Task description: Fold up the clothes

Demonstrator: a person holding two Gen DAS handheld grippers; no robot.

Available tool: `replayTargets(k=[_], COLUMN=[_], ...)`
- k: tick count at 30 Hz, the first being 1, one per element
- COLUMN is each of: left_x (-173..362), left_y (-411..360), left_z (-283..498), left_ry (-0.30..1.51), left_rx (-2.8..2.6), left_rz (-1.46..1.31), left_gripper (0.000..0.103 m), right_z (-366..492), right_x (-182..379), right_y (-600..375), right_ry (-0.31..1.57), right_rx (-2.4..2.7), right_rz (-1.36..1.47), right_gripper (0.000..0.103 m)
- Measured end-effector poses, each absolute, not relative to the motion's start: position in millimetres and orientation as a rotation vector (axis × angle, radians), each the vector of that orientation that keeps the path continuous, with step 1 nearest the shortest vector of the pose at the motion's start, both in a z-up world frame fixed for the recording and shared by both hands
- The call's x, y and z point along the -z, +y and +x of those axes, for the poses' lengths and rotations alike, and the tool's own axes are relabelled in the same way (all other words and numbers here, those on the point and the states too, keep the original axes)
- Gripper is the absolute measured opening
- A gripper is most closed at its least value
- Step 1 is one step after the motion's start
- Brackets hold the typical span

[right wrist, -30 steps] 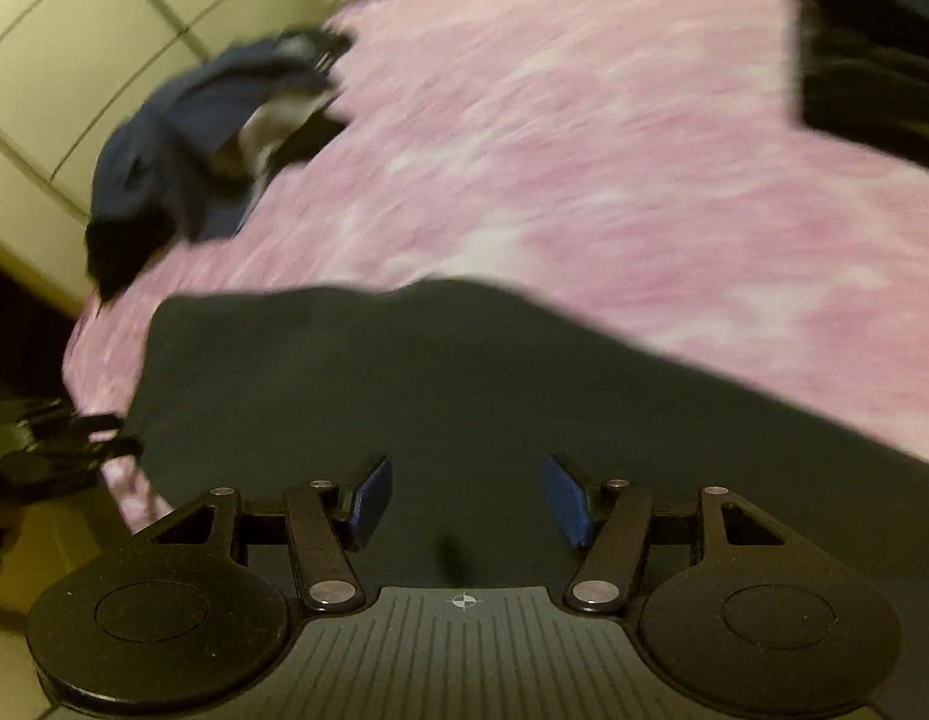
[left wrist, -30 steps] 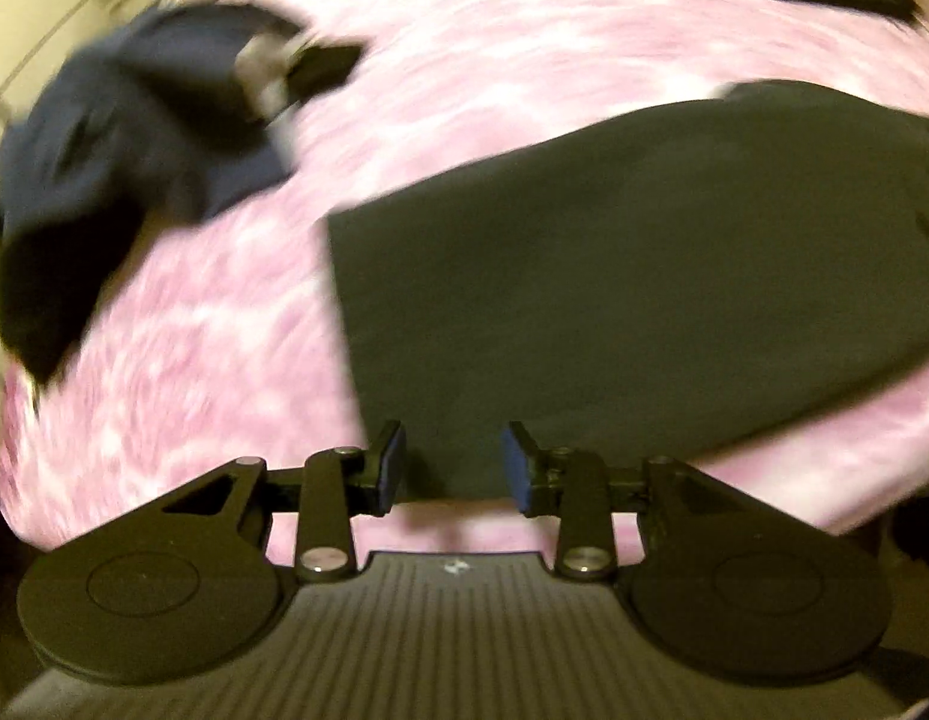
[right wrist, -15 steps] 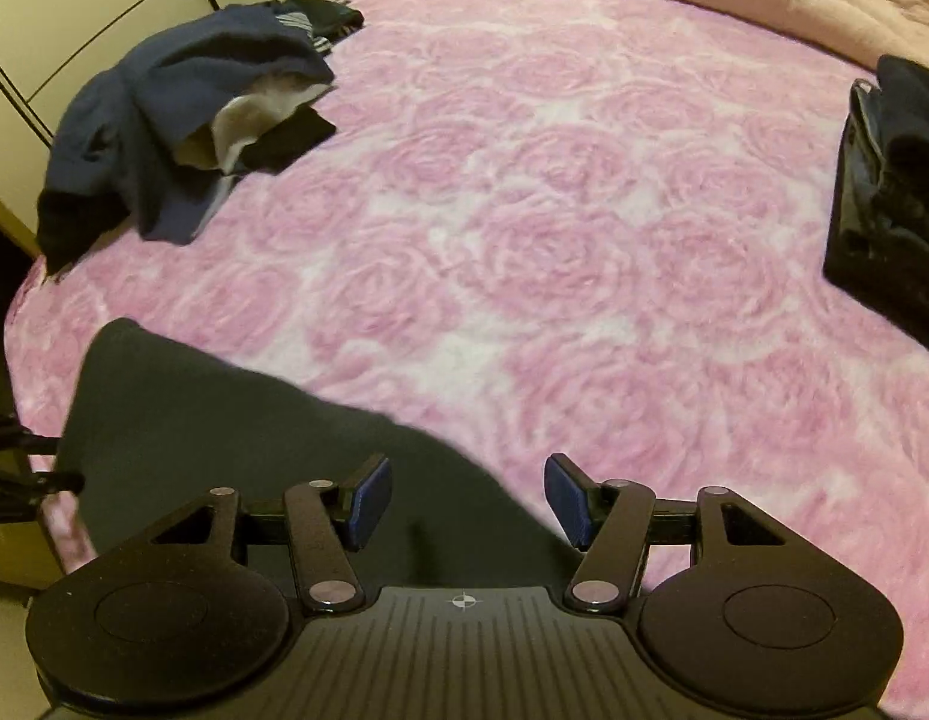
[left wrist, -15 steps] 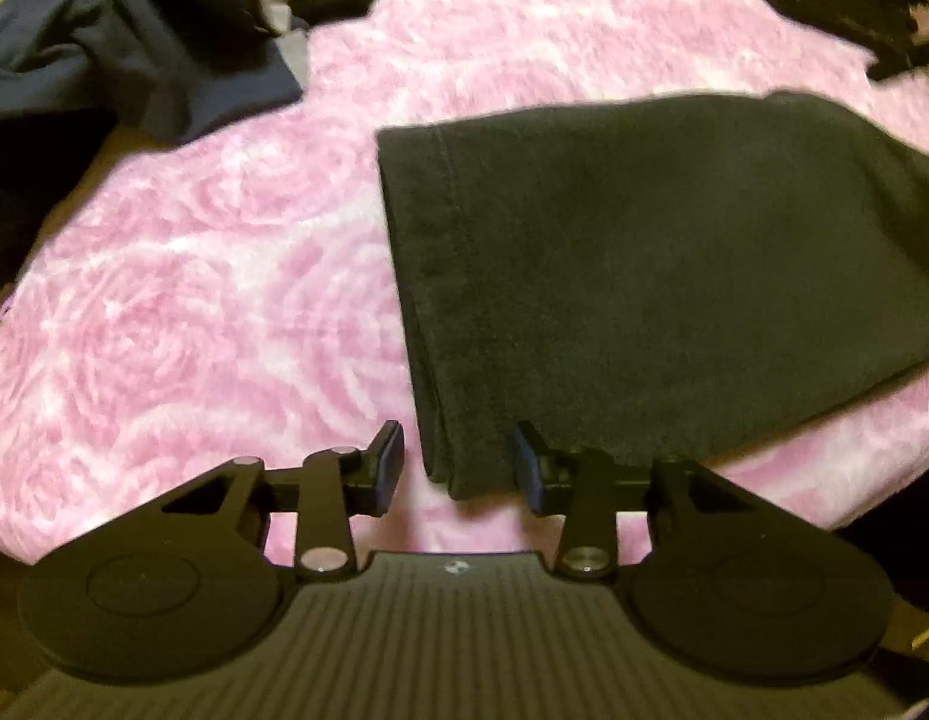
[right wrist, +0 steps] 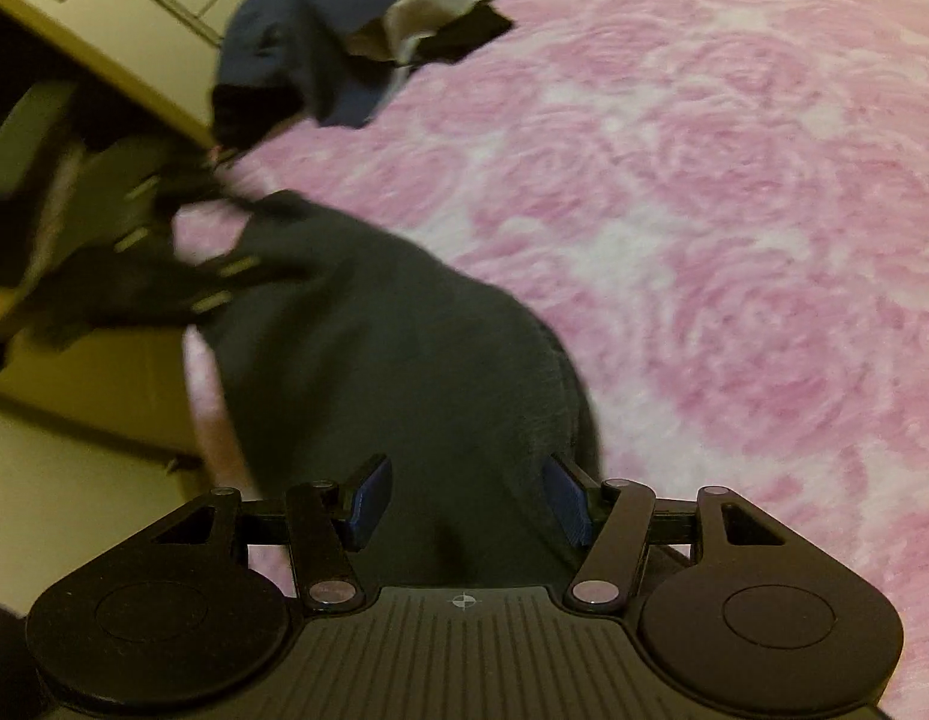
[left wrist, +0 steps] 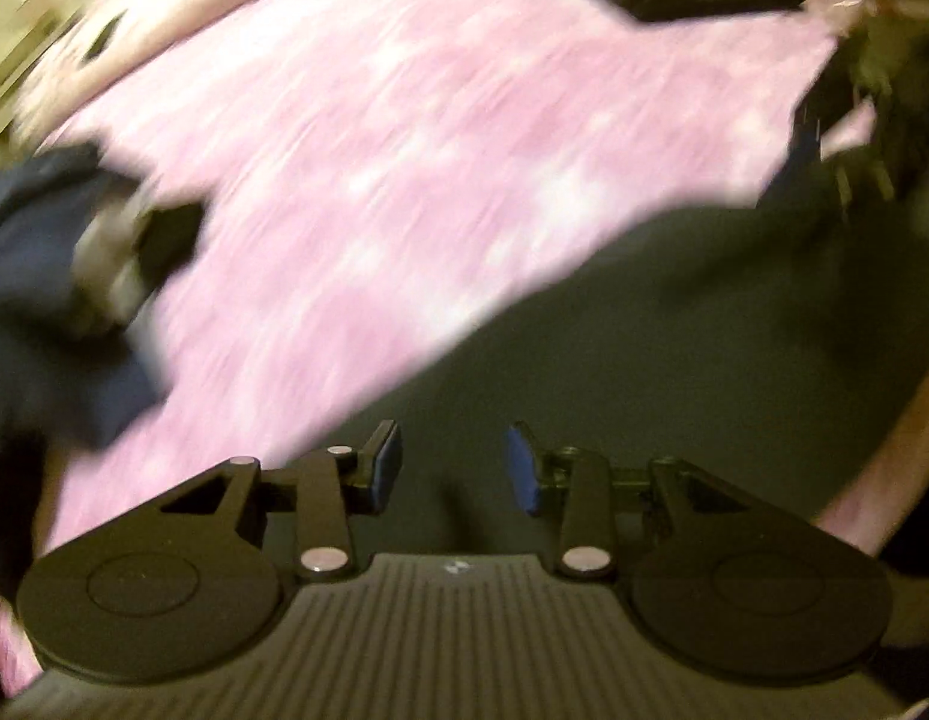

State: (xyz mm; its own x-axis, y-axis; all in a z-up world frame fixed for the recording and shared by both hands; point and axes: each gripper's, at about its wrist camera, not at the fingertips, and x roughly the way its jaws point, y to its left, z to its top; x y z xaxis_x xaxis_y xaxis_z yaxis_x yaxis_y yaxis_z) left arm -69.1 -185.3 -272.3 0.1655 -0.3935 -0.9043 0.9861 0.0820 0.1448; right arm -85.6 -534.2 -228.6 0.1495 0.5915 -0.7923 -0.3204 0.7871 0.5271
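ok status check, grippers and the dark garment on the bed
Left gripper open, right gripper open, neither pinching. Dark garment flat on the pink blanket, under both. Navy clothes pile off to the side, not in the way.

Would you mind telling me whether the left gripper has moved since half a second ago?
Yes. The left gripper has swung right over the dark garment; the navy clothes pile now sits farther left and lower in its view.
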Motion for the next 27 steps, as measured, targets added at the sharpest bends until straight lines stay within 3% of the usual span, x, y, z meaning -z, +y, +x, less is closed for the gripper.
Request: replayTargets(k=[5,11,19,27], left_x=[308.2,328.5,324.0,300.5], left_y=[-253.7,-244.1,-230.6,-211.7], left_z=[-82.1,-84.1,-85.6,-79.6], left_ry=[0.908,0.988,0.971,0.900], left_rx=[1.337,1.344,1.327,1.321], left_rz=[0.947,1.009,0.991,0.851], left_gripper=[0.034,0.034,0.034,0.033], right_z=[-88.1,-58.0,-21.7,-17.4], right_x=[224.7,226.2,277.3,287.9], right_y=[-551.9,-603.9,-555.7,-516.8], right_ry=[1.280,1.199,1.270,1.269], right_rx=[-0.729,-0.607,-0.802,-1.047], right_rz=[0.354,0.444,-0.005,-0.106], right_gripper=[0.060,0.060,0.060,0.060])
